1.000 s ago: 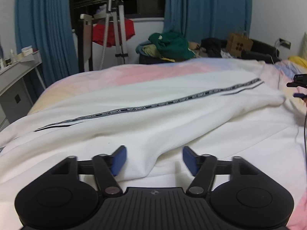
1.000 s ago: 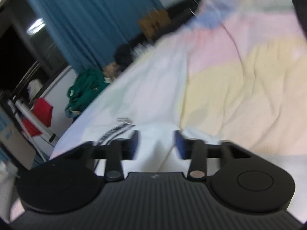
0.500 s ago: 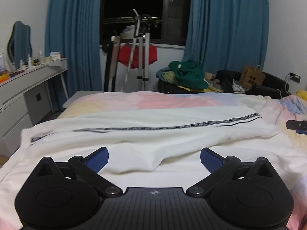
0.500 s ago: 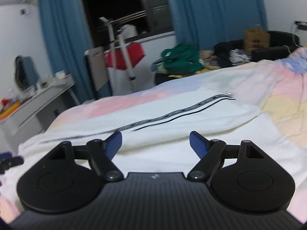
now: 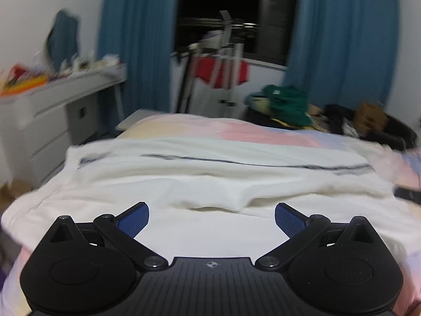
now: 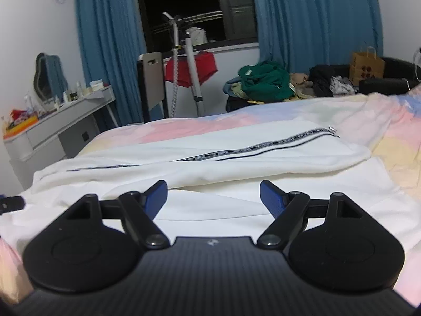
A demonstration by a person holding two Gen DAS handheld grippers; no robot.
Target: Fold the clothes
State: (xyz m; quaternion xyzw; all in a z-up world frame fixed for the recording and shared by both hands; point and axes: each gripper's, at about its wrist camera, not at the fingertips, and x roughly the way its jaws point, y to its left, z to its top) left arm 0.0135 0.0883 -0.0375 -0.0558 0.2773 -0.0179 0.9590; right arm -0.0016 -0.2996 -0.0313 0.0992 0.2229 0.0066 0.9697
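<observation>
White garment (image 6: 236,166) spread flat across the bed (image 6: 184,126), long axis sideways, 1 fold already laid over with the striped trim (image 6: 263,148) on top; probably placed so to give a level surface for the next crease; bed cover bare beyond it. Left gripper (image 5: 211,217) held low and level over the near edge, jaws spread wide, gripping nothing; right gripper (image 6: 213,197) likewise level, jaws wide apart, empty, aimed across the garment toward the window; neither touching cloth, as far as visible.
</observation>
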